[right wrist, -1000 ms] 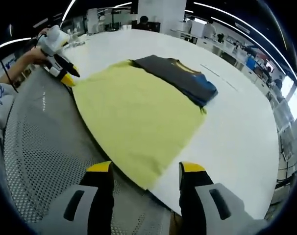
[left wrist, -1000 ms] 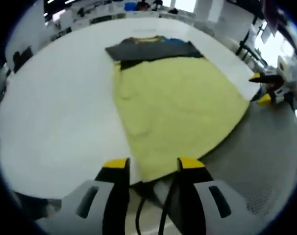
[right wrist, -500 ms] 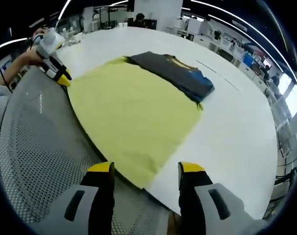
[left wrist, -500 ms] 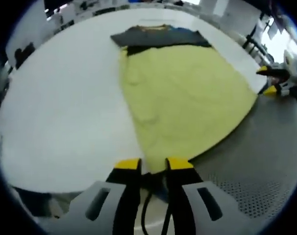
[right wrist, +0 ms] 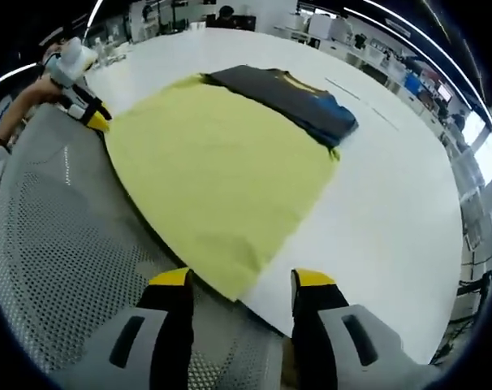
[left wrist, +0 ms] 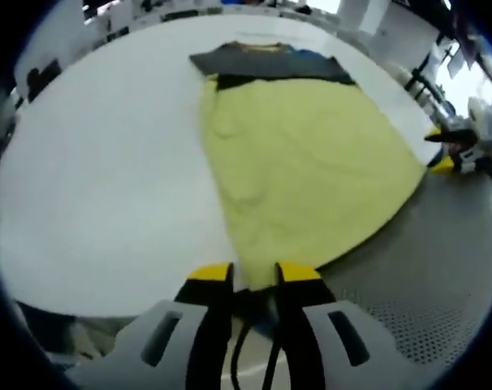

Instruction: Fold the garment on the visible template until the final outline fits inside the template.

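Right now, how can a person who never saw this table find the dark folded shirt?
Start at the large white round table and find the big yellow cloth lying from its near edge. At the cloth's far end lies the dark grey folded shirt, the one dark item there, with blue and yellow patches.

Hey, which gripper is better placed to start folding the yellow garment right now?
Left, probably. The left gripper has its fingers nearly closed at the near corner of the yellow garment, while the right gripper is wide open just short of its corner.
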